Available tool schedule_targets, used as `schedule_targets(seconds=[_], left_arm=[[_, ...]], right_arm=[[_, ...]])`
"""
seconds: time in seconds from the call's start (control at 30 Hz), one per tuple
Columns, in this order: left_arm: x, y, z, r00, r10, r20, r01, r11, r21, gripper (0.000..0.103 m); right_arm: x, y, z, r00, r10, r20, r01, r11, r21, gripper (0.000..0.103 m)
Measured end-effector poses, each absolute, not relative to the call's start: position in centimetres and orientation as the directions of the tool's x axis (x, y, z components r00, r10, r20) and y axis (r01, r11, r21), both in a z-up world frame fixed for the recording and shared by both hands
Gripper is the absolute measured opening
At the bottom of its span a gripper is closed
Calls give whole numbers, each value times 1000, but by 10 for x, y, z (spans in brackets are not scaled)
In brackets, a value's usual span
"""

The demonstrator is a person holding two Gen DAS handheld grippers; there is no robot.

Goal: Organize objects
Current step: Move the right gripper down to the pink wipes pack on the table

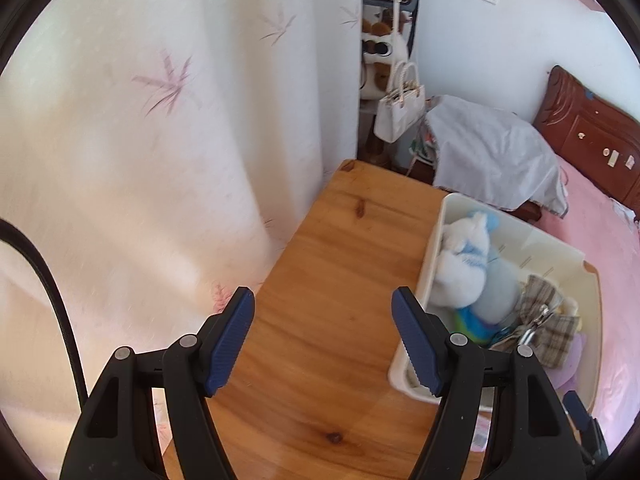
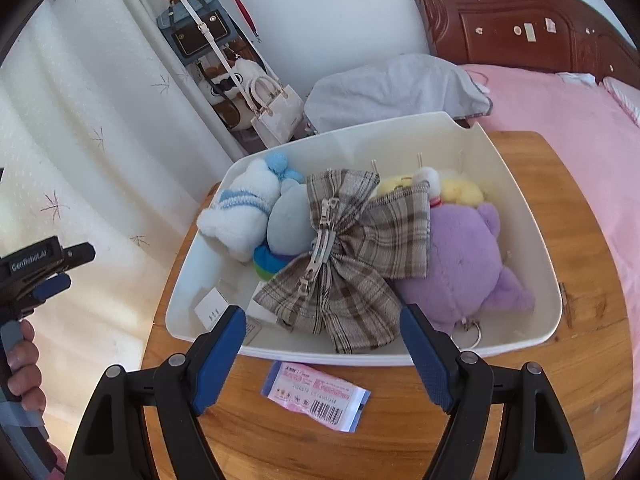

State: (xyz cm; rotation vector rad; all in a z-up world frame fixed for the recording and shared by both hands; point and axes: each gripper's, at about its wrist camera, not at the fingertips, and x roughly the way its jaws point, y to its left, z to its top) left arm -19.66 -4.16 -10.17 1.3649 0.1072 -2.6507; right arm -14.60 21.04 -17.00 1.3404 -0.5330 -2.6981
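A white plastic bin [image 2: 520, 208] stands on the wooden table [image 2: 400, 432]. Inside lie a plaid bow with a metal clip [image 2: 352, 240], a purple plush [image 2: 464, 264], a white-and-blue plush [image 2: 240, 212], a grey-blue plush [image 2: 288, 220] and a yellow plush [image 2: 460, 192]. A pink packet [image 2: 316, 396] rests on the table in front of the bin. My right gripper [image 2: 324, 340] hovers open over the bin's near rim and the bow, nothing between its fingers. My left gripper [image 1: 322, 320] is open above bare table [image 1: 320, 280], with the bin [image 1: 436, 240] to its right.
A white curtain [image 1: 160, 140] hangs close along the table's left edge. Behind the table are a coat rack with bags [image 2: 208, 40], a grey cloth-covered heap [image 2: 392, 84], and a bed with a pink sheet [image 2: 568, 128] and a dark wooden headboard [image 2: 520, 20]. A hand [image 2: 24, 364] holds the left gripper.
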Motion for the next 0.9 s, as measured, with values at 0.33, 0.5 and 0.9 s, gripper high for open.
schedule_targets(seconds=[0.33, 0.5, 0.9], left_arm=[[-178, -63, -123, -525, -118, -843, 198, -980, 14, 75], [-171, -66, -123, -528, -110, -842, 185, -983, 12, 75], [-163, -75, -130, -519, -106, -848, 183, -983, 11, 75]], right_arm=[[-127, 195, -173, -641, -149, -753, -69, -966, 250, 80], [-120, 190, -178, -637, -147, -757, -79, -964, 254, 80], [-114, 159, -204, -600, -126, -790, 21, -990, 142, 80]])
